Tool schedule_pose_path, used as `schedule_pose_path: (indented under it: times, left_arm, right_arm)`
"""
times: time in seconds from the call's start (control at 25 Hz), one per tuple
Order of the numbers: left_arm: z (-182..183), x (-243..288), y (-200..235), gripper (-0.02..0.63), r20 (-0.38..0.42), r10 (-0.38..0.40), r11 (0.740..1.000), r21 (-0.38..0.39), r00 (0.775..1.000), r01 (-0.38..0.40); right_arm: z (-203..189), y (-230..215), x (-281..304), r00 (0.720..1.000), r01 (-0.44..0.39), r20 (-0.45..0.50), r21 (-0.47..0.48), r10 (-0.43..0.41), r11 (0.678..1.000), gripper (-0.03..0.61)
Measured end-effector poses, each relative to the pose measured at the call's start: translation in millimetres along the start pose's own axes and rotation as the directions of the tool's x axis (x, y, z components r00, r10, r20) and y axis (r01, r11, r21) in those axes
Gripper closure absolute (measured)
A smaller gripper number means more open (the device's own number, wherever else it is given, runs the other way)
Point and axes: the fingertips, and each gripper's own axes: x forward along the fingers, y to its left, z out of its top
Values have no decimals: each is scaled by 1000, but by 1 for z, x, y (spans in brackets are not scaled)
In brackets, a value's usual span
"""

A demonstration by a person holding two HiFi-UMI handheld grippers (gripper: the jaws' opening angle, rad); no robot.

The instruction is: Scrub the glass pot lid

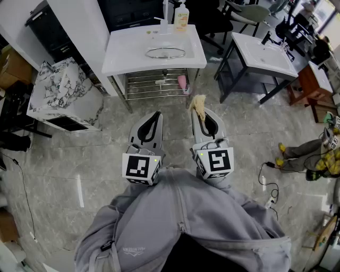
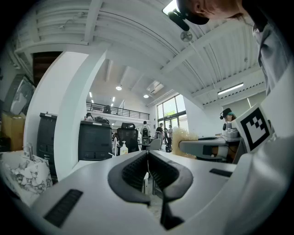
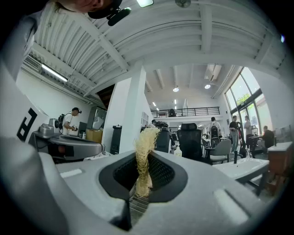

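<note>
The glass pot lid (image 1: pixel 165 52), a clear disc with a metal rim, lies in the basin of the white sink unit (image 1: pixel 122 56) ahead of me. Both grippers are held level over the floor, pointing toward that sink and well short of it. My left gripper (image 1: pixel 157 113) is shut with nothing between its pads (image 2: pixel 147 159). A pale yellow fibrous scrubber (image 1: pixel 198 105) sticks out past the tips of my right gripper (image 1: pixel 201 112), which is shut on it. In the right gripper view the scrubber (image 3: pixel 146 147) stands upright between the dark pads of that gripper (image 3: pixel 143 179).
A soap bottle (image 1: pixel 181 16) stands at the sink's back edge. A metal rack with a pink item (image 1: pixel 182 82) sits under the sink. A marbled cabinet (image 1: pixel 61 93) is left, a second sink table (image 1: pixel 265 53) right. Cables (image 1: pixel 268 186) and a crouching person (image 1: pixel 303 154) are at floor right.
</note>
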Motion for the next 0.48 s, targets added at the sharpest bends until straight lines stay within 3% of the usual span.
schedule_pose_path:
  times: [0.48]
  left_arm:
    - [-2, 9, -21, 606, 10, 13, 1000, 13, 1000, -13]
  right_arm:
    - [-4, -19, -9, 1000, -16, 16, 9, 16, 1000, 546]
